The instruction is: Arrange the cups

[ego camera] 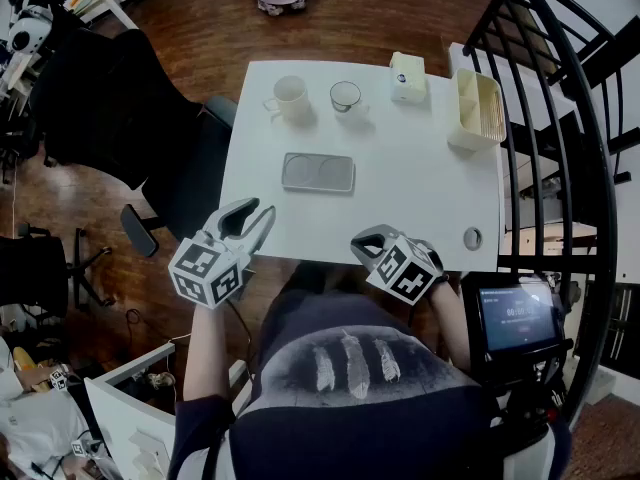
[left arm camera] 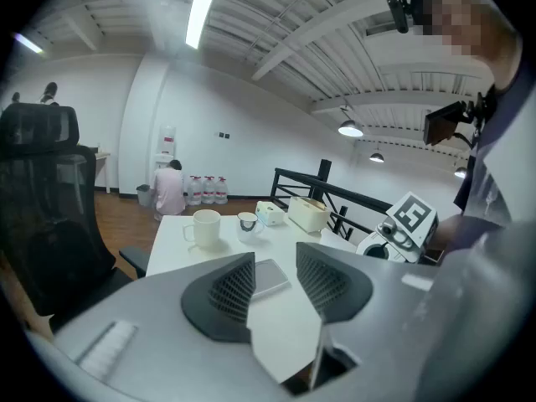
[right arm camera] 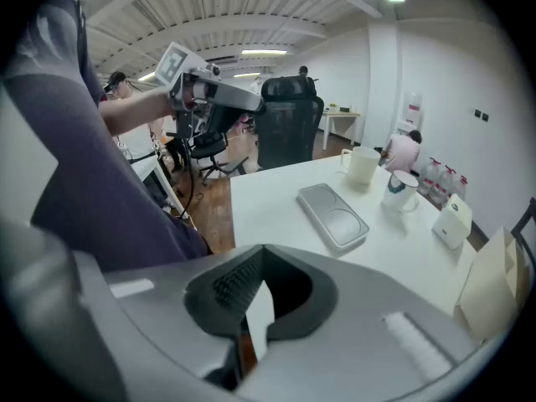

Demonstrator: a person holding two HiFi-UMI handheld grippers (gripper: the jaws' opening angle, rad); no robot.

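Two cups are being kept at the far side of the table (ego camera: 420, 188): a white mug (ego camera: 291, 98) and, just beside it, a glass cup (ego camera: 346, 96). Both are standing upright and are not being touched. A grey tray (ego camera: 318, 172) with two round dips is lying nearer, between the cups and the grippers.

The left gripper (ego camera: 256, 214) is being held over the near edge, with its jaws apart and nothing between them. The right gripper (ego camera: 362, 244) is being held beside it, with its jaws pressed together and nothing in them.

The mug is being judged hard and a bit heavy; it is best gripped by its wall at the rim, or by its handle, which is pointing left. The glass cup is being judged light, smooth and easy to break, so it may slip; it is best pinched gently over the rim, not squeezed hard.
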